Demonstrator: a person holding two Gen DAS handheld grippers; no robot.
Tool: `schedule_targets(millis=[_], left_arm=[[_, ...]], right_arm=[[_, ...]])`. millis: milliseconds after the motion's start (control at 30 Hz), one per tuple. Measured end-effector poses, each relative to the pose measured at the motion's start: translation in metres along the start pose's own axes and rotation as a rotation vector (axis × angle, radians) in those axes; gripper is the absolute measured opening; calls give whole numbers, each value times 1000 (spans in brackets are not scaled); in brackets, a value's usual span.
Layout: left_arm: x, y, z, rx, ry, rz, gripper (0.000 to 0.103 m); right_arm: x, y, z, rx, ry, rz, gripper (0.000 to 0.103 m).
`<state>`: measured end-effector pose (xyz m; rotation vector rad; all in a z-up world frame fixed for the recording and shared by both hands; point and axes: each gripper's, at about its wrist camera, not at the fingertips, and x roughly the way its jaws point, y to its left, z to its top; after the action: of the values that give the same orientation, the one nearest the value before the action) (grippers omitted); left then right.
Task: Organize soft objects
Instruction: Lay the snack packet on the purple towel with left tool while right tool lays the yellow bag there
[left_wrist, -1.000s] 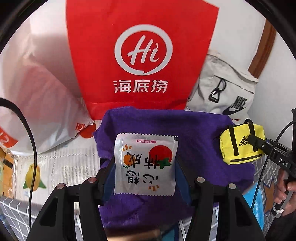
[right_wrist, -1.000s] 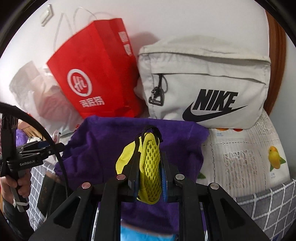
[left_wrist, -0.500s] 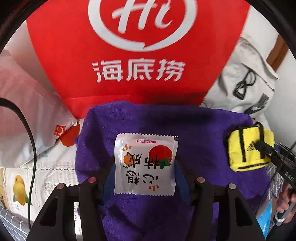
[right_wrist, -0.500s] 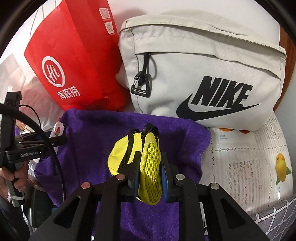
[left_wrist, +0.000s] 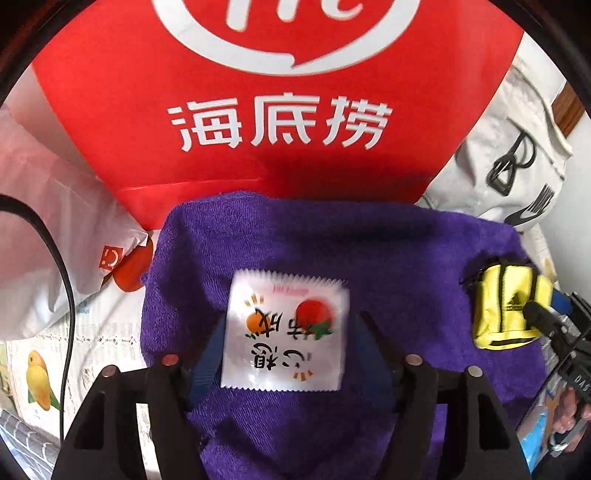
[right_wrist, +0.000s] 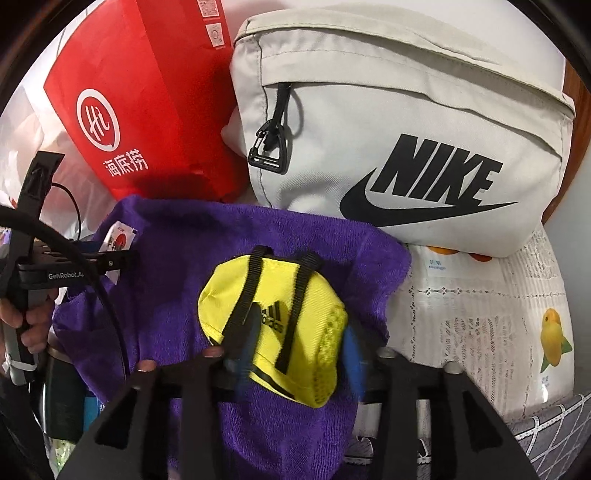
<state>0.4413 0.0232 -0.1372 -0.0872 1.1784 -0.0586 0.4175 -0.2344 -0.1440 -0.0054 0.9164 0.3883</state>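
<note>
A purple towel (left_wrist: 332, 251) lies spread in front of a red paper bag (left_wrist: 277, 92) and a grey Nike bag (right_wrist: 406, 129). My left gripper (left_wrist: 288, 325) is open, and a white snack packet (left_wrist: 286, 332) lies between its fingers on the towel. My right gripper (right_wrist: 299, 332) is open around a small yellow Adidas bag (right_wrist: 280, 314), which has tipped flat onto the towel (right_wrist: 258, 236). The yellow bag also shows in the left wrist view (left_wrist: 506, 306) at the towel's right edge.
A white plastic bag (left_wrist: 48, 221) lies left of the red bag. A fruit-print cloth (right_wrist: 480, 325) covers the surface to the right, with a grey checked fabric (right_wrist: 554, 432) at the near edge.
Both grippers moved forward over the towel toward the bags. The left jaws widened off the packet. The right jaws opened and the yellow bag tipped from upright to flat.
</note>
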Motion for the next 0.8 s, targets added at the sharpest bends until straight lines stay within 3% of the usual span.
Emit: schedule_targets(millis=[67,133,367,567,800], left_arm=[[-10,3,0,-6,-11,-26,79],[-23,2,2,-3,-34,-17,80],[-65,-5,-21,31,-113,29,80],[-102,-8,-71,71,-180,28,80],[-140,-13,-141,39,-168,-59,80]], right_arm=[[-3,0,0,-4,-10,-1,65],[-10,2,-1,-7,-30,-18,69],[-43,8,-5,11,-76,-25,70],[-91,26,-33,6,-150,-17,71],[-144,54,-85,-15,-209,-18,72]])
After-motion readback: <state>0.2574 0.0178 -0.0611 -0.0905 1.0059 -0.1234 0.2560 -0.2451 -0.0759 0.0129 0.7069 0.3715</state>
